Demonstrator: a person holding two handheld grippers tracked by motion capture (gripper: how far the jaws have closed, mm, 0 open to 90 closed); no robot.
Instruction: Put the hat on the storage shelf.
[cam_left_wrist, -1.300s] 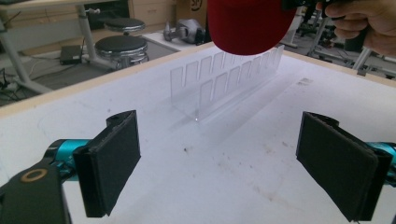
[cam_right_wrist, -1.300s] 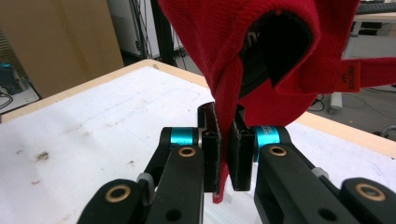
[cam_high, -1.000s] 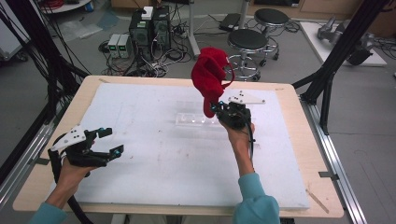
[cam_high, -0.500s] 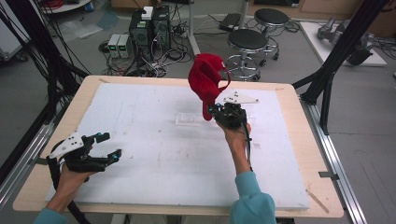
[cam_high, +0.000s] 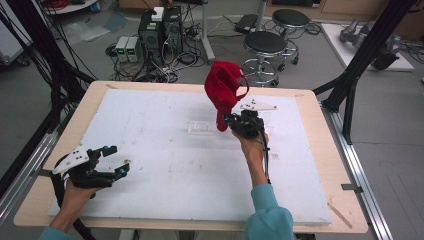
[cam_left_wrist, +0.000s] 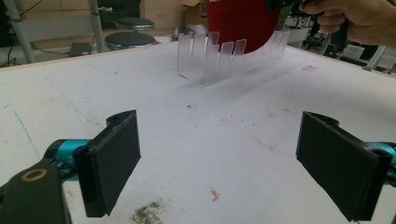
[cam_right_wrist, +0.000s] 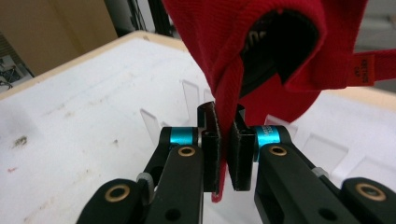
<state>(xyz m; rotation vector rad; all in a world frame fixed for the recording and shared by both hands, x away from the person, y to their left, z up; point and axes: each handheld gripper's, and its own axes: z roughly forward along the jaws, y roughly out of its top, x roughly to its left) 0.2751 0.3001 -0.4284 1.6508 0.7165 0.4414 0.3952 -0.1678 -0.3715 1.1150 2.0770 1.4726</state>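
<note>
cap: red cap (cam_high: 223, 91) held up above the far middle of the table, over the right end of the rack; in the right gripper view (cam_right_wrist: 261, 51) its fabric hangs down between the jaws, the dark inside showing, a red strap with a small tag at its right side
right gripper: (cam_high: 231, 120) jaws clenched on the cap's lower edge, a fold of red cloth pinched between the two black pads (cam_right_wrist: 208, 154); blue rings behind the pads; a grey plate (cam_high: 258, 105) on top; lifted off the board
right hand: (cam_high: 251, 142) grips it from below, teal sleeve (cam_high: 267, 215) at the bottom edge; a cable runs down the forearm
rack: clear plastic rack (cam_high: 201, 127) with upright dividers, lying on the board near the middle, just left of the right gripper; in the left gripper view (cam_left_wrist: 219, 60) the cap's red cloth shows behind its slots
left gripper: (cam_high: 114, 160) near the front left corner of the board, well apart from the cap and rack; jaws released and wide, nothing between the pads (cam_left_wrist: 112, 161)
left hand: (cam_high: 75, 192) holds it low over the board
board: white foam board (cam_high: 165, 170) with scuffs and small stains, covering most of the wooden table (cam_high: 320, 120)
around: two stools (cam_high: 267, 45), computer boxes (cam_high: 160, 30) and cables on the floor beyond the table
</note>
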